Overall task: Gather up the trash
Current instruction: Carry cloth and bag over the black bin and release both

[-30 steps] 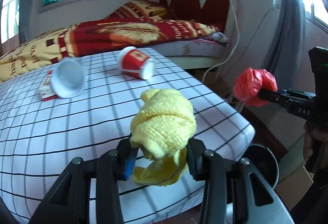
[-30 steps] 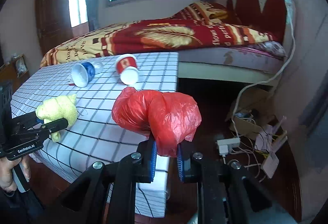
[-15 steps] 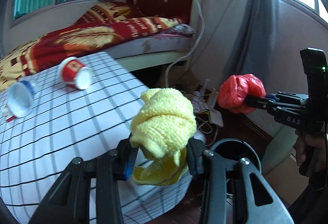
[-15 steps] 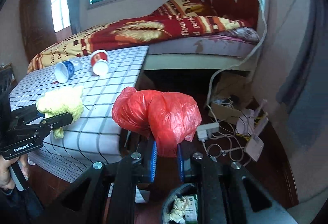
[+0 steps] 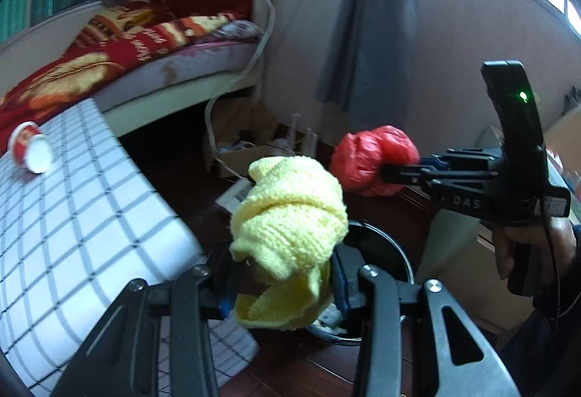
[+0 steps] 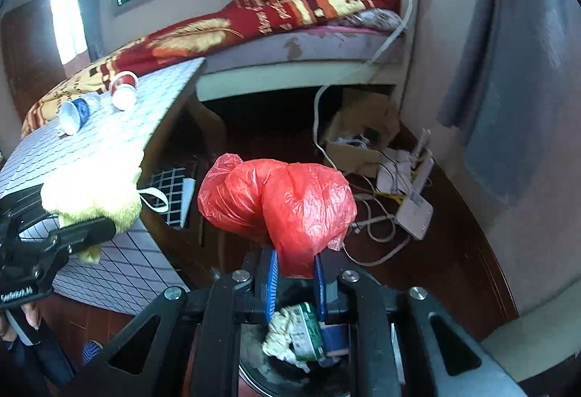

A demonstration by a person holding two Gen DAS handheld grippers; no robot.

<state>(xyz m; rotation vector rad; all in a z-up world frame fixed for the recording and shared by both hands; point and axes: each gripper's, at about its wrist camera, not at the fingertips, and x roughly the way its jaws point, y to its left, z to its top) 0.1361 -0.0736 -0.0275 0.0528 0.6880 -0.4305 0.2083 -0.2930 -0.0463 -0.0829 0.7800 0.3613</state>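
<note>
Left gripper (image 5: 283, 291) jaws clamped on the yellow knit cloth (image 5: 288, 226), which bulges up and forward out of them, black trash bin (image 5: 385, 252) just beyond and below. Right gripper (image 6: 294, 282) jaws pinched narrow on the red plastic bag (image 6: 279, 203) (bag balloons above the pads); bin (image 6: 290, 360) with crumpled trash directly under them. Red cup (image 6: 124, 90) and blue cup (image 6: 74, 114) lie tipped on the checked table (image 6: 120, 139), far left of the right jaws.

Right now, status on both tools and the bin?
Left tool shut on yellow cloth. Right tool shut on red bag. Bin below both, trash already inside. Nothing blocking the drop.
</note>
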